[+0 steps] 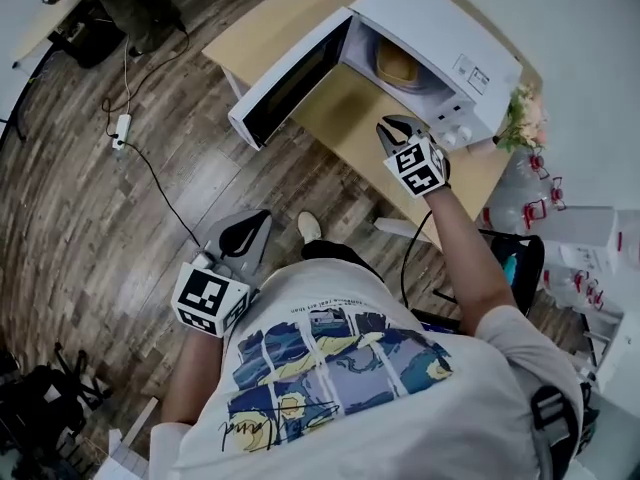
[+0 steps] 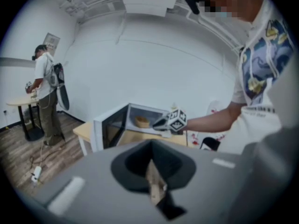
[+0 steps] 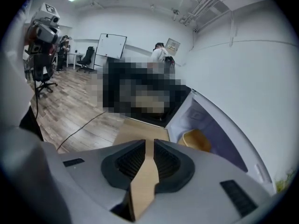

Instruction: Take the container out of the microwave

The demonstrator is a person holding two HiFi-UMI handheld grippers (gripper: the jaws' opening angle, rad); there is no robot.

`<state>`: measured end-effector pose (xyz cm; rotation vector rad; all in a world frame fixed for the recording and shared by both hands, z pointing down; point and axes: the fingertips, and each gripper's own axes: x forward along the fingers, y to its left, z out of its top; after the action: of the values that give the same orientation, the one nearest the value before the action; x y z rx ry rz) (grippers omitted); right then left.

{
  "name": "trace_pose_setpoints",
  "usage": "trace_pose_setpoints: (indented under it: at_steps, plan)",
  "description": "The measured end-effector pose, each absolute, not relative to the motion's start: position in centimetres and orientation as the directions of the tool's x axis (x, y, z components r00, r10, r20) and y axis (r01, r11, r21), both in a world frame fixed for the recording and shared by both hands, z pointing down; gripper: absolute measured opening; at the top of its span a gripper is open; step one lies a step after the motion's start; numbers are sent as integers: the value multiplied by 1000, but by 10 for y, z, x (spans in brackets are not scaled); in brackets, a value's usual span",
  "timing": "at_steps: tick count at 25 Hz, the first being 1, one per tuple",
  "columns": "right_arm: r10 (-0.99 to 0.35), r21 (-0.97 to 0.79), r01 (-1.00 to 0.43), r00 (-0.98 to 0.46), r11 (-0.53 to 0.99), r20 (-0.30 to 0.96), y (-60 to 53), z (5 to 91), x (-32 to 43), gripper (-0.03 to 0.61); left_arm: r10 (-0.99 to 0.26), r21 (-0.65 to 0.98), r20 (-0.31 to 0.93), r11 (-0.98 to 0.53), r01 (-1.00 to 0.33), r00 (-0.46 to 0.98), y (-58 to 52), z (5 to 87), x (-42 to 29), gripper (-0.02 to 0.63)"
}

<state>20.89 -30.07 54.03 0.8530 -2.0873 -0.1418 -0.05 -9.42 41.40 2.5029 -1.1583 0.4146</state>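
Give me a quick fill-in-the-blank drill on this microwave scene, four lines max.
1. The white microwave oven has its door swung ___.
2. The tan rounded container sits ___ the oven.
3. The oven stands ___ the light wooden table.
4. The right claw, jaws parted in front of the oven, holds ___.

Missing words: open; inside; on; nothing.

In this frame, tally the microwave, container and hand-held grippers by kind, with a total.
White box microwave oven, door open: 1
Tan round container inside it: 1
Grey hand-held grippers, left hand-held gripper and right hand-held gripper: 2
Total: 4
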Motion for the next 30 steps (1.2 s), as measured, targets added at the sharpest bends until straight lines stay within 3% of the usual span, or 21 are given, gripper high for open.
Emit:
trace_pose_setpoints:
  at_steps: [8, 15, 23, 30]
  plan:
    - [-688, 451, -581, -282, 677, 669, -396, 565, 241, 87, -684, 197, 441, -558, -806, 581, -147, 422, 6, 9]
    - [-697, 532, -505, -219, 680, 683, -439, 583, 249, 117, -702, 198, 443, -530, -825, 557, -175, 425, 4, 9]
    - [-649, 563, -385, -137, 731, 748, -459, 605, 258, 109, -693, 181, 460, -540, -822, 556, -186, 425, -11, 9]
    - [-620, 560, -329, -113, 761, 776, -463, 614, 258, 60, -696, 201, 462, -521, -830, 549, -184, 430, -21, 9]
